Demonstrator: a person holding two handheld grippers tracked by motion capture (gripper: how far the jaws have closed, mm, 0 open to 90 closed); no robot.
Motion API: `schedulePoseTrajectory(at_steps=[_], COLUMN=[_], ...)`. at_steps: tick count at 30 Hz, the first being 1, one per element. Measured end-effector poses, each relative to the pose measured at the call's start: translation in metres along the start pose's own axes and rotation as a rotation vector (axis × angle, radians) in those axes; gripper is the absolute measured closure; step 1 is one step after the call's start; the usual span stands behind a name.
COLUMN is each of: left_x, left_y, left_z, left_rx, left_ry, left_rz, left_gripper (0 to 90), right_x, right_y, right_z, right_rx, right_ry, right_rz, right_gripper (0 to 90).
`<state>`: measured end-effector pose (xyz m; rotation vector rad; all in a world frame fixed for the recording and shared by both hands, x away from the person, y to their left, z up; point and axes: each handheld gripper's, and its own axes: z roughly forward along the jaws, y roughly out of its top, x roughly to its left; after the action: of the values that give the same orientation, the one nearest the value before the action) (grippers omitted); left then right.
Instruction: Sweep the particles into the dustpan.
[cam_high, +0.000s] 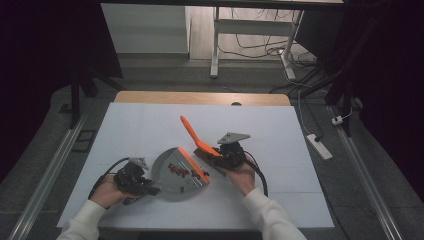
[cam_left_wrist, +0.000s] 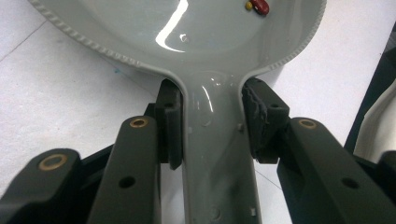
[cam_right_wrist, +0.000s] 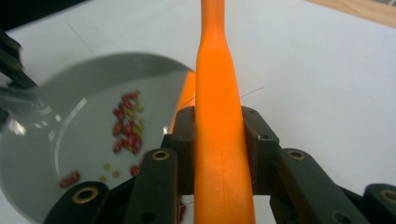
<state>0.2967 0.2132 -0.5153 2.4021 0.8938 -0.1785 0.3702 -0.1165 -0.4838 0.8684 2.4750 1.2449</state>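
Leftmost, your left gripper (cam_high: 145, 188) sits near the bench's (cam_high: 130, 125) near edge, left of centre, its jaws pinching the handle of a grey dustpan (cam_high: 167, 172); in the left gripper view the two pads (cam_left_wrist: 170, 126) press against either side of that grey handle (cam_left_wrist: 217, 149). The dustpan lies on the white bench top about midway along the near half, its orange lip (cam_high: 194, 165) facing right. Inside the pan lies a small cluster of red and yellow bits (cam_high: 179, 171); in the right gripper view most of them are gathered close to the orange lip (cam_right_wrist: 127, 126), with a few strays nearer the pan's rim. Just right of the lip, your right gripper (cam_high: 226, 156) clamps its jaws on the orange handle of a brush (cam_high: 192, 132), which slants up toward the bench's far edge. The brush head meets the bench just beside the dustpan's lip; whether it touches the lip cannot be told.
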Motion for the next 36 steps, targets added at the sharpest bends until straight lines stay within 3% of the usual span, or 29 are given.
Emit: schedulePoseTrajectory(at_steps=[6, 10, 20, 22, 24, 28, 32, 36], left_x=[0.0, 0.0, 0.0, 0.0, 0.0, 0.0, 0.0, 0.0], left_y=[0.0, 0.0, 0.0, 0.0, 0.0, 0.0, 0.0, -0.001], left_z=[0.0, 0.0, 0.0, 0.001, 0.001, 0.0, 0.0, 0.0], left_rx=[-0.003, -0.002, 0.002, 0.001, 0.001, 0.002, -0.001, -0.007], left_ry=[-0.001, 0.0, 0.004, 0.004, 0.004, 0.006, 0.004, 0.006], left_rz=[0.001, 0.0, 0.0, 0.0, 0.0, 0.004, 0.0, 0.0], left_gripper=[62.0, 62.0, 62.0, 62.0, 62.0, 62.0, 62.0, 62.1], right_x=[-0.001, 0.002, 0.029, 0.032, 0.035, 0.045, 0.04, 0.022], right_y=[-0.011, -0.012, -0.014, -0.013, -0.01, -0.008, -0.003, -0.002], right_z=[-0.003, -0.001, 0.001, 0.0, 0.0, 0.001, -0.008, -0.021], right_rx=[0.03, 0.03, 0.027, 0.01, 0.006, 0.001, -0.039, -0.077], right_ry=[-0.025, -0.015, 0.023, 0.043, 0.105, 0.134, 0.107, 0.06], right_rz=[0.007, 0.003, -0.031, -0.03, -0.002, -0.048, -0.043, -0.002], right_gripper=[70.0, 69.9, 69.8, 70.0, 70.0, 70.0, 70.0, 70.0])
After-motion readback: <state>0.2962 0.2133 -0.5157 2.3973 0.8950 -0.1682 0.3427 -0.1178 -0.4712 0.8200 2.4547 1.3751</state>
